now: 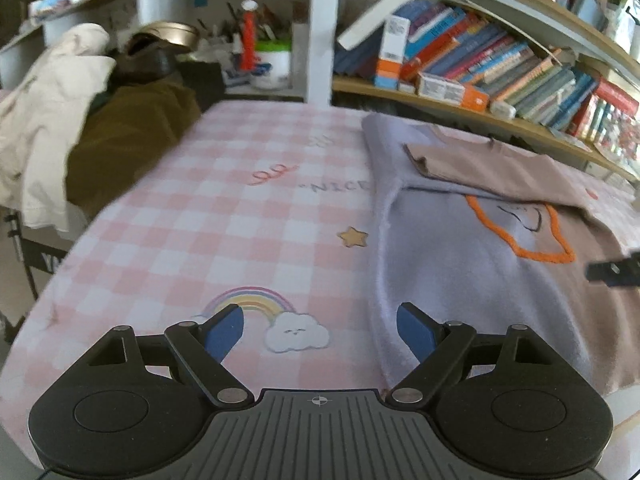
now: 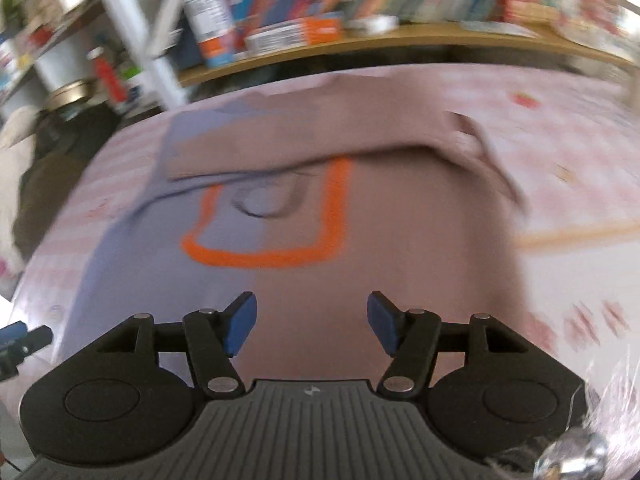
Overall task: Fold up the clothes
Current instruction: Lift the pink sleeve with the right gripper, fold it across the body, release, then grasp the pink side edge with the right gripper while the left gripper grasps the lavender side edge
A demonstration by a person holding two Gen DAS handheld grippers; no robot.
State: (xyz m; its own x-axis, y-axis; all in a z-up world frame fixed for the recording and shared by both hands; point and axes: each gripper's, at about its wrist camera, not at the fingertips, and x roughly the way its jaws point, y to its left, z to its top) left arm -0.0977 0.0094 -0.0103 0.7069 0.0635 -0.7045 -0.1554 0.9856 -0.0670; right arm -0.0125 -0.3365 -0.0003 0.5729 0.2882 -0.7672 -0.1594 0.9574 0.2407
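Note:
A lilac and dusty-pink sweatshirt (image 1: 460, 248) with an orange outline lies flat on the pink checked cloth (image 1: 208, 216), a pink sleeve folded across its chest. My left gripper (image 1: 320, 330) is open and empty, hovering at the garment's left edge near the hem. The right gripper's tip (image 1: 612, 270) shows at the right edge. In the right wrist view the sweatshirt (image 2: 360, 216) fills the middle, blurred. My right gripper (image 2: 312, 322) is open and empty above its lower part. The left gripper's tip (image 2: 20, 340) shows at far left.
A heap of cream and olive-brown clothes (image 1: 80, 128) sits at the table's far left. Shelves of books (image 1: 500, 56) and jars (image 1: 272, 60) stand right behind the table. The table edge curves along the left.

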